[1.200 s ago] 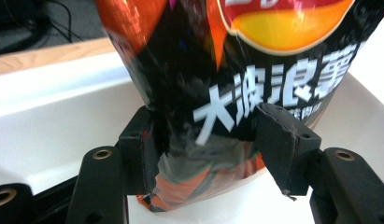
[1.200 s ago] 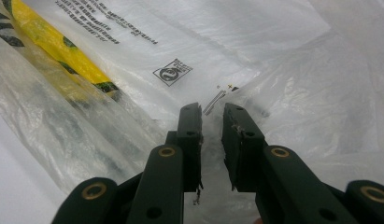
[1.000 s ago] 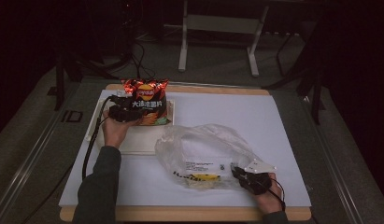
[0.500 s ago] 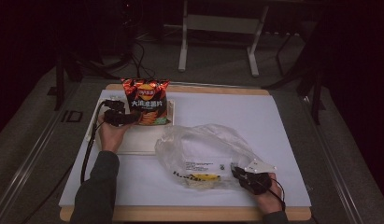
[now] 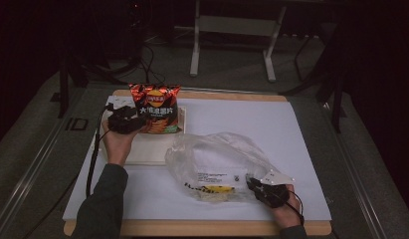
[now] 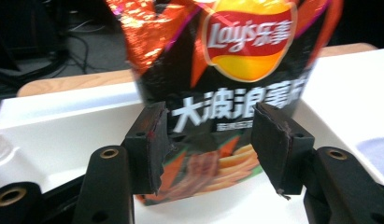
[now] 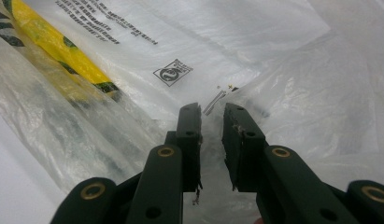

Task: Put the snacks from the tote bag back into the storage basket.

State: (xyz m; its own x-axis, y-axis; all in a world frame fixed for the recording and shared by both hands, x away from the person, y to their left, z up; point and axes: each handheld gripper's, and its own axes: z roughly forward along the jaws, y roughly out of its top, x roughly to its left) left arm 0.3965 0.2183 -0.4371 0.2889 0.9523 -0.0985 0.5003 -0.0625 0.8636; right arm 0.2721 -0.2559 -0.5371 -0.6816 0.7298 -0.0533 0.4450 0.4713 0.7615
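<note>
A red and black chip bag (image 5: 154, 109) stands upright at the far end of a white tray (image 5: 142, 149). My left gripper (image 5: 137, 122) reaches it from the left. Its jaws have just been closing, and the pads now press the bag's lower half (image 6: 213, 140) from both sides (image 6: 210, 135). A crumpled clear plastic bag (image 5: 217, 159) lies in the middle of the table with a yellow-printed packet (image 5: 214, 189) inside. My right gripper (image 5: 254, 186) is at its near right corner, jaws nearly together and pinching the thin film (image 7: 212, 121).
A white sheet (image 5: 252, 119) covers the wooden tabletop. The tray's rim (image 6: 63, 135) shows behind the chip bag. Cables (image 5: 95, 159) trail along the left edge. A metal stand (image 5: 232, 30) is on the floor beyond the table.
The left hand and its gripper have shifted a little at the chip bag, and the bag's top has changed shape slightly. The right hand has stayed put on the plastic bag.
</note>
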